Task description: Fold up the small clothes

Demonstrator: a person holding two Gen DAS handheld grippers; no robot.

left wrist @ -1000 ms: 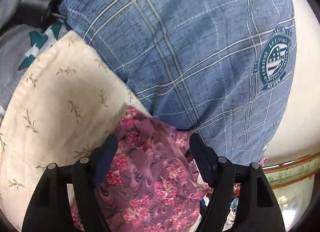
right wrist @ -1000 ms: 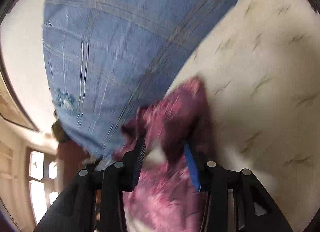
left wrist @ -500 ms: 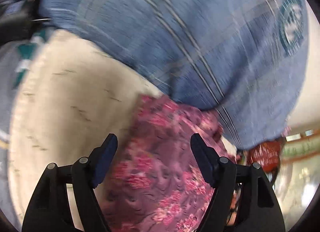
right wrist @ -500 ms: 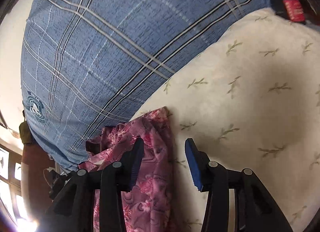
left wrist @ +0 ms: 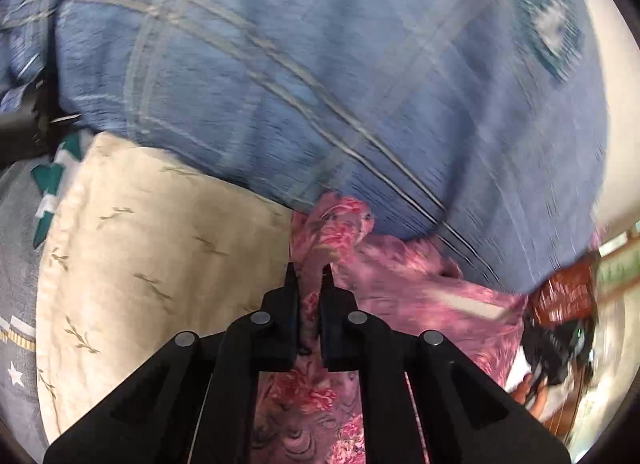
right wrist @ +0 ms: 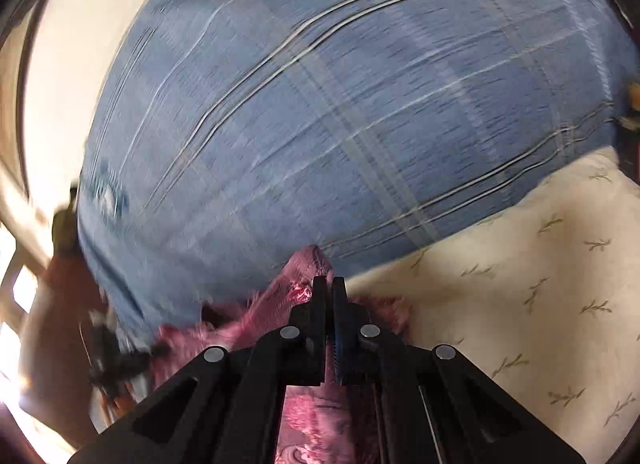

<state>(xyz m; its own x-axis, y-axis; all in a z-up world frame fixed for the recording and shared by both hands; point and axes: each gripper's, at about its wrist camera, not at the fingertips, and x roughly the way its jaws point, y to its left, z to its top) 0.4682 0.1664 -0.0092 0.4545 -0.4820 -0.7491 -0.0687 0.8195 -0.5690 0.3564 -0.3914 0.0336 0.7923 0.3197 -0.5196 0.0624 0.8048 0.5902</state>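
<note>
A pink floral garment (left wrist: 400,276) lies on the bed where a cream leaf-print cloth (left wrist: 152,264) meets a blue plaid blanket (left wrist: 320,83). My left gripper (left wrist: 309,270) is shut on an edge of the garment, whose fabric bunches up past the fingertips. In the right wrist view my right gripper (right wrist: 330,282) is shut on another edge of the same pink garment (right wrist: 304,268), which trails down and left under the jaws. Both views are blurred by motion.
The blue plaid blanket (right wrist: 340,103) fills the space ahead of both grippers. The cream cloth (right wrist: 540,284) lies to the right in the right wrist view. A grey star-print fabric (left wrist: 16,264) is at the far left. A window frame (right wrist: 16,264) is at the left edge.
Both grippers were open over the pink garment; both have now closed on its edges. The views have shifted and the garment has bunched up.
</note>
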